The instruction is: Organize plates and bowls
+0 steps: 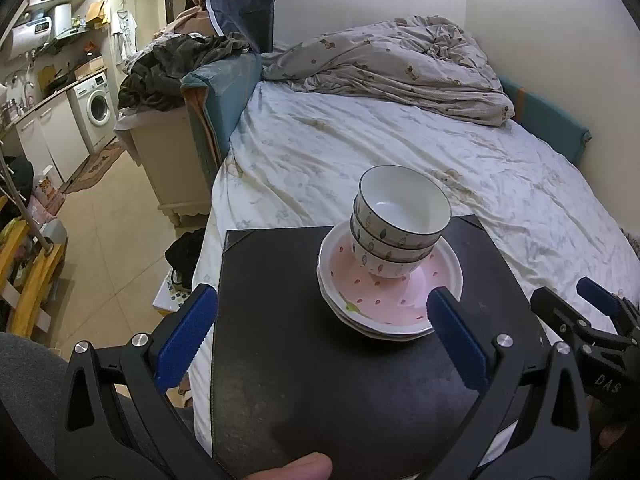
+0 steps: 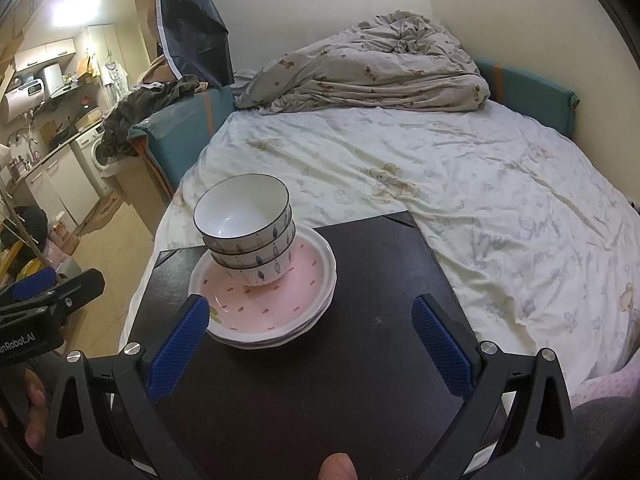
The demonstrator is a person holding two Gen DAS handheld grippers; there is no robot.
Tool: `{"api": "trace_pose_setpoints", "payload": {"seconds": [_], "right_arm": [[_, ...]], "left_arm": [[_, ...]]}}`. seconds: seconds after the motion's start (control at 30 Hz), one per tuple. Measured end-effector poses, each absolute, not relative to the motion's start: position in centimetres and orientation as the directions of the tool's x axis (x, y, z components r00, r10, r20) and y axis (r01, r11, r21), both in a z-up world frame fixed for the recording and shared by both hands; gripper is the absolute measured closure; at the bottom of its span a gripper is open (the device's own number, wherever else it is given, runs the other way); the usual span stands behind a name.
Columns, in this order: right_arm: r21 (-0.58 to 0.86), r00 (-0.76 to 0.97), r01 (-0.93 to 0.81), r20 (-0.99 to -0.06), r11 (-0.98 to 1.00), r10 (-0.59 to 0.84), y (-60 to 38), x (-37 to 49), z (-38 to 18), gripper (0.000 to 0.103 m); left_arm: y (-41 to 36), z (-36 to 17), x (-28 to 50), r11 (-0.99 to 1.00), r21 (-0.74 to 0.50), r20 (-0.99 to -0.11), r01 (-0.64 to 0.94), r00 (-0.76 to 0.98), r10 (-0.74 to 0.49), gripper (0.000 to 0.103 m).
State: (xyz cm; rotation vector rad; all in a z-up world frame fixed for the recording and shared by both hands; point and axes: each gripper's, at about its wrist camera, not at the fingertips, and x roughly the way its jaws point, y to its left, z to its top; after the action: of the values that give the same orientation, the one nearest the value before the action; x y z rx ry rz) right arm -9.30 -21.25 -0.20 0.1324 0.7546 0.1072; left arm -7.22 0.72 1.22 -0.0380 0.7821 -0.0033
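Pink plates (image 1: 400, 300) w/ stacked bowls (image 1: 400, 220) ahead of both open tools (image 1: 316, 332) (image 2: 310, 340)

A black board (image 1: 360, 380) lies directly under and ahead of the gripper, resting on a bed (image 1: 400, 148). A crumpled duvet (image 1: 400, 64) is heaped far ahead. Well off to the left are a dresser (image 1: 168, 152) piled with dark clothes (image 1: 172, 68), a washing machine (image 1: 96, 106) and a tiled floor (image 1: 116, 248).
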Motion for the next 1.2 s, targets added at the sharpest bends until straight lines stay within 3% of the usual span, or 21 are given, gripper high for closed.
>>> {"api": "trace_pose_setpoints", "payload": {"seconds": [1.2], "right_arm": [[0.158, 0.728, -0.046, -0.67, 0.986, 0.141, -20.85, -9.44, 0.33, 0.0]], "left_arm": [[0.61, 1.06, -7.43, 0.999, -0.051, -0.708, -0.009, 0.705, -0.03, 0.0]]}}
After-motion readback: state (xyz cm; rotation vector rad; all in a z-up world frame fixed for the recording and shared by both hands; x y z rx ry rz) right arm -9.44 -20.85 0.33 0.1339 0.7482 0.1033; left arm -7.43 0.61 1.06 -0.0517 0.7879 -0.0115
